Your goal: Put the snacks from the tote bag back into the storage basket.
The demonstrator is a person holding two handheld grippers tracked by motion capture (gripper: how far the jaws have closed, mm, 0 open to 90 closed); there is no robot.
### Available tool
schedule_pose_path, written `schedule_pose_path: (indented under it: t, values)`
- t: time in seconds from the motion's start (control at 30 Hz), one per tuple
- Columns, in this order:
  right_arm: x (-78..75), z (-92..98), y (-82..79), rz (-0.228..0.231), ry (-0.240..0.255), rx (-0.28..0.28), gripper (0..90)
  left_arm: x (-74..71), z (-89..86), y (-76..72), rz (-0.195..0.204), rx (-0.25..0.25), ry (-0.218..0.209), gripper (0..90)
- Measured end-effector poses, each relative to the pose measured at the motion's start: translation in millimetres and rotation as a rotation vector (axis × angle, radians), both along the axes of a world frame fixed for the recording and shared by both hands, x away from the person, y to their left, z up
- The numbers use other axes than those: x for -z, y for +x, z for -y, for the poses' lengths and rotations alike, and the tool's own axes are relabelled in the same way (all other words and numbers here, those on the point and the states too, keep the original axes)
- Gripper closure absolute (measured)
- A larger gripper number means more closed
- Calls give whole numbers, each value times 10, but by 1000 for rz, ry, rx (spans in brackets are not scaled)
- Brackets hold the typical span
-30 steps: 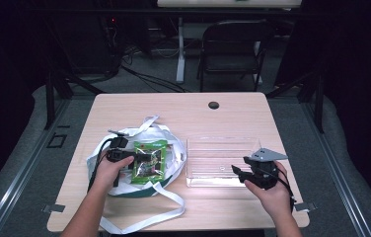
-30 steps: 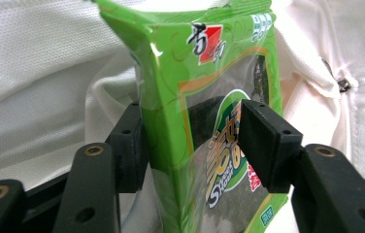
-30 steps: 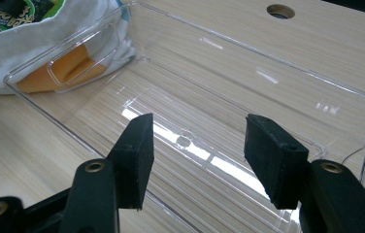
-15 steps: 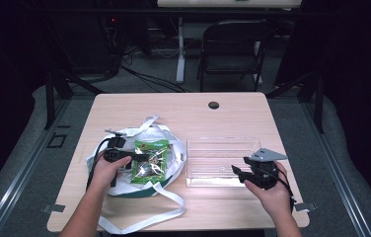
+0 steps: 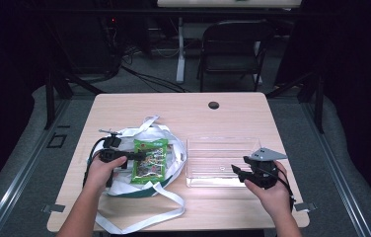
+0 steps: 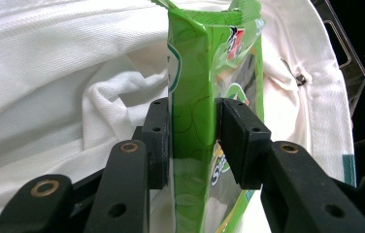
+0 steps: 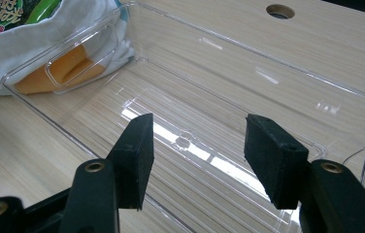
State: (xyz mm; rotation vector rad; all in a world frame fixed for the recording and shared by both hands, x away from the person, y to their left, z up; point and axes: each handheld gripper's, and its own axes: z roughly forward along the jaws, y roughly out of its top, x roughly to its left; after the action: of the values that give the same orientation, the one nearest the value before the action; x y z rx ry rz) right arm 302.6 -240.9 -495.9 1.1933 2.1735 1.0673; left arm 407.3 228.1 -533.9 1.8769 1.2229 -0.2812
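**Green snack packet pinched over the white bag**

The green snack packet (image 5: 149,161) lies on top of the white cloth bag (image 5: 171,148) at the left half of the wooden table (image 5: 233,108), with the bag's long straps trailing toward the near edge. In the left gripper view the packet (image 6: 205,97) stands on edge between the two black pads, which press against its glossy sides; white fabric (image 6: 49,73) lies bunched behind and to the side of it. The left gripper (image 5: 133,157) comes at the packet from its left side, and its jaws have just been closing, with the packet between them and now clamped.

Just to the right of the bag sits a clear plastic tray (image 5: 223,143), its near left corner touching the cloth. Through the tray wall in the right gripper view, an orange shape (image 7: 64,68) shows inside or under the bag.

The right gripper (image 5: 239,173) hovers at the near right side of the tray, held in the person's right hand (image 5: 272,190). Its jaws stand well apart with nothing between them, pointing into the tray (image 7: 277,82) over its near rim.

A dark round grommet hole (image 5: 213,105) sits in the tabletop near the far edge.
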Motion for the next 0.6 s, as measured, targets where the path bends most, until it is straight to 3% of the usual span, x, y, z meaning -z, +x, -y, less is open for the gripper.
schedule_pose_path:
  t: [0.4, 0.6]
  values:
    - [9, 1, 34, 0, -4, -3, 442, -25, -88, -28, -13, 3, -22, 699]
    - [11, 2, 37, 2, -2, -2, 442, -47, -122, -38, 5, 7, -37, 716]
